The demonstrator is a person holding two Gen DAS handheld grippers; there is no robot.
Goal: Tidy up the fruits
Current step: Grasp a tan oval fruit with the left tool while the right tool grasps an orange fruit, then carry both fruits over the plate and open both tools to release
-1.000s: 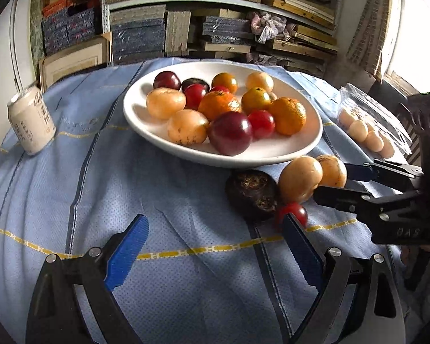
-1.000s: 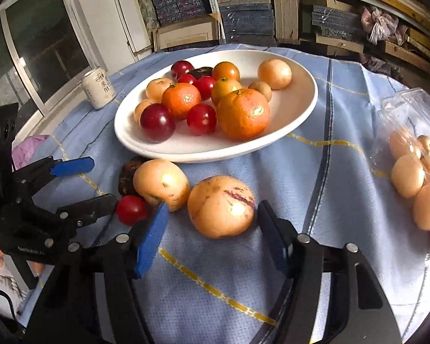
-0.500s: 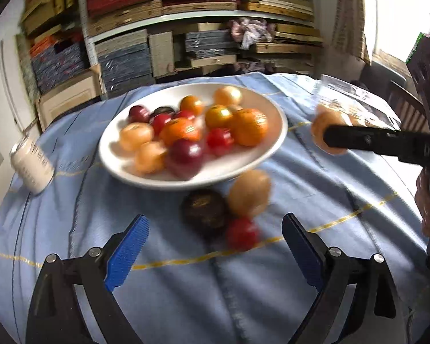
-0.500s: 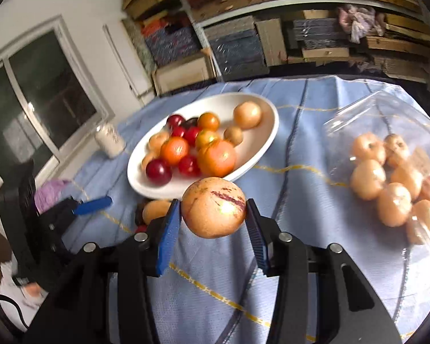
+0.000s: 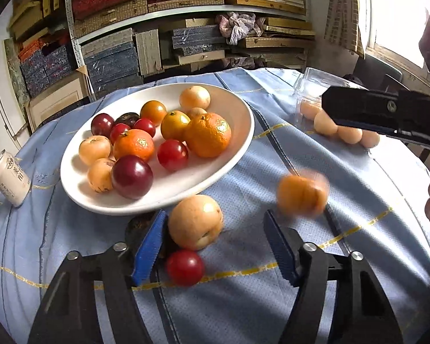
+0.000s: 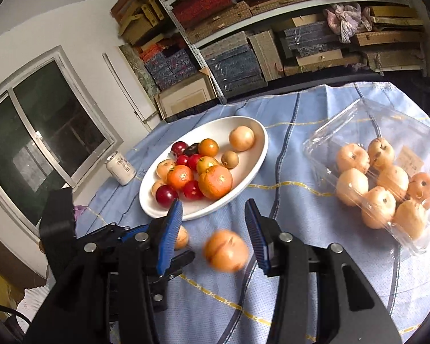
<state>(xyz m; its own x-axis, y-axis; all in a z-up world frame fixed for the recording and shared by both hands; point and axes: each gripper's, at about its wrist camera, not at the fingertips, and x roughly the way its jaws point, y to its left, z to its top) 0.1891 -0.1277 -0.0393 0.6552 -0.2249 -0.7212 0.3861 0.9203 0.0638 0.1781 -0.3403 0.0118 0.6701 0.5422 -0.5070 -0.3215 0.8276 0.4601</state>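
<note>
My left gripper (image 5: 215,243) is wide apart, with a yellow fruit (image 5: 195,222) between its fingers, just beside the white plate (image 5: 238,149). My right gripper (image 6: 213,233) is apart too; a blurry orange fruit (image 6: 226,250) sits below it, loose. The plate holds mixed fruit; the clear box (image 6: 344,123) right of it holds pale ones.

Right gripper (image 6: 213,228), blue pads wide apart w/ nothing between them, hangs above a motion-blurred round orange-tan fruit (image 6: 226,250) over the light-blue cloth (image 6: 289,215), w/ white oval plate (image 6: 259,160) of mixed fruit beyond & clear plastic clamshell (image 6: 344,126) of pale fruit at right.
</note>
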